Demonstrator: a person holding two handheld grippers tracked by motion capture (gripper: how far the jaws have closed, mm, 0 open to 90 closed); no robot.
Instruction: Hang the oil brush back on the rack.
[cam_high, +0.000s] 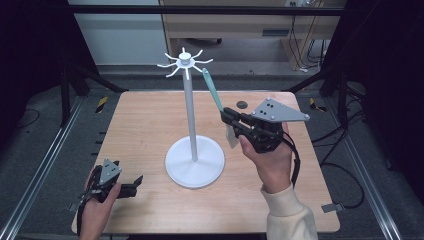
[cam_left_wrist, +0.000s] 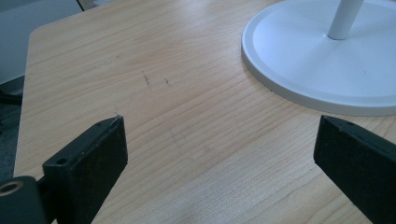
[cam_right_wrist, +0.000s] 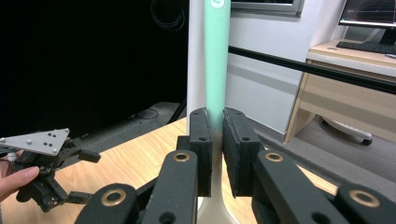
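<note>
Spatula (cam_right_wrist: 216, 60) clamped upright in right tongs (cam_right_wrist: 217, 154); left tongs (cam_left_wrist: 219, 154) wide open, empty

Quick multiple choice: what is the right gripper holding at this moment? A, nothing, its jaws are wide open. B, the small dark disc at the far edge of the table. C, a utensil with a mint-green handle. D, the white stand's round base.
C: the right gripper has its jaws pressed on the mint-green handle of the utensil, raised beside the white stand's pole.
</note>
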